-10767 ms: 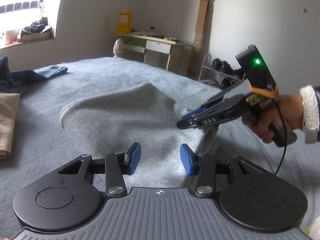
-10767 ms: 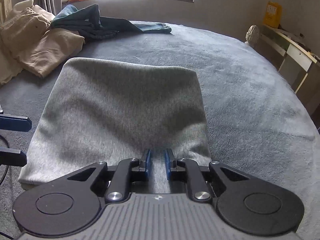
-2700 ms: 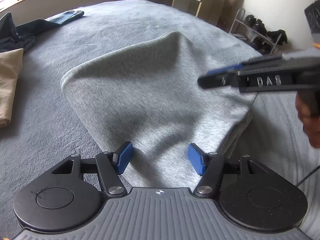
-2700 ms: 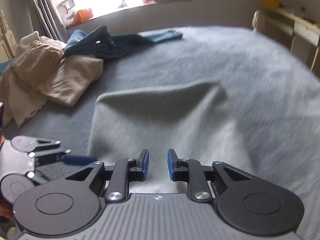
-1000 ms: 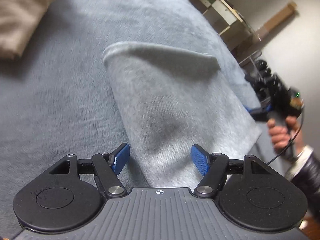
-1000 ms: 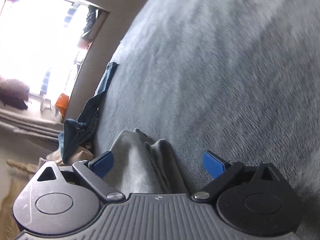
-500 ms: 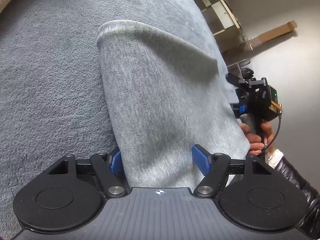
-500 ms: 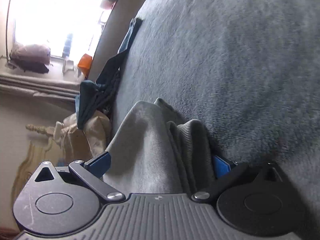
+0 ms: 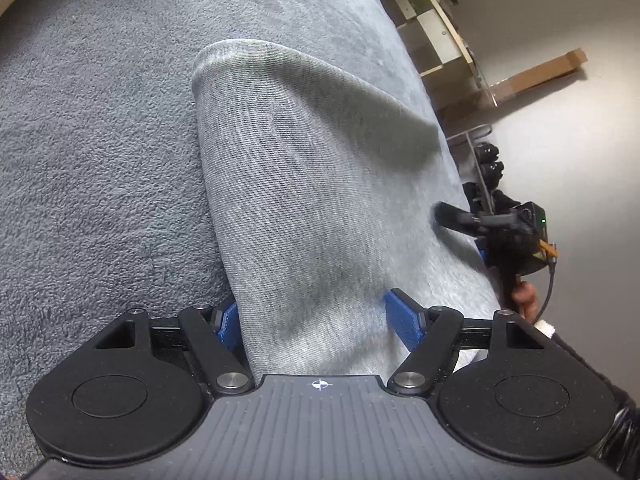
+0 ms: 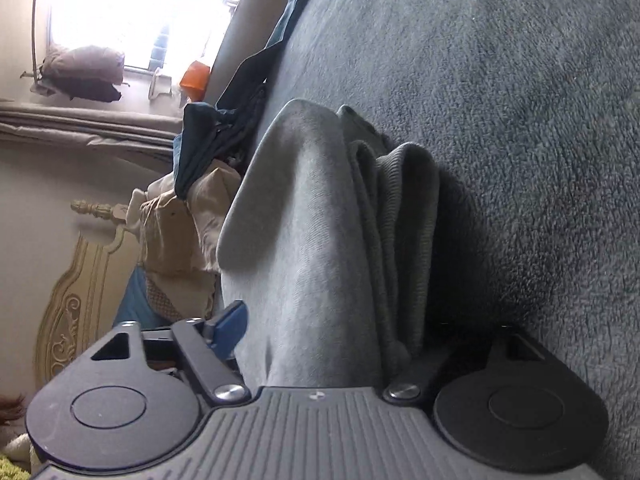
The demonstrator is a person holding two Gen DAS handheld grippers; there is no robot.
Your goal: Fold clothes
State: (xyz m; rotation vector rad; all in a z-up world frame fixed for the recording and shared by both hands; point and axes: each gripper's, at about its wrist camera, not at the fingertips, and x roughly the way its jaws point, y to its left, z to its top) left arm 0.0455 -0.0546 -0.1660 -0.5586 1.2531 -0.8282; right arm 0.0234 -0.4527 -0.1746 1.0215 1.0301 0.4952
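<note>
Straddling folded grey garment [image 9: 320, 208] on plush grey bed [image 9: 100, 140], left gripper [image 9: 320, 320] w/ jaws apart, right gripper [image 10: 320, 332] closing round it.

Left wrist view: mounted on left gripper [image 9: 320, 320], aimed forward and downward, very near folded grey garment [image 9: 312, 184] on grey bed cover [image 9: 88, 128]; right gripper [image 9: 472, 220] visible at far side. Right wrist view: rolled sideways, close against same garment's stacked edge [image 10: 384, 216], facing window [image 10: 132, 12]. Shared: garment, bed cover.
</note>
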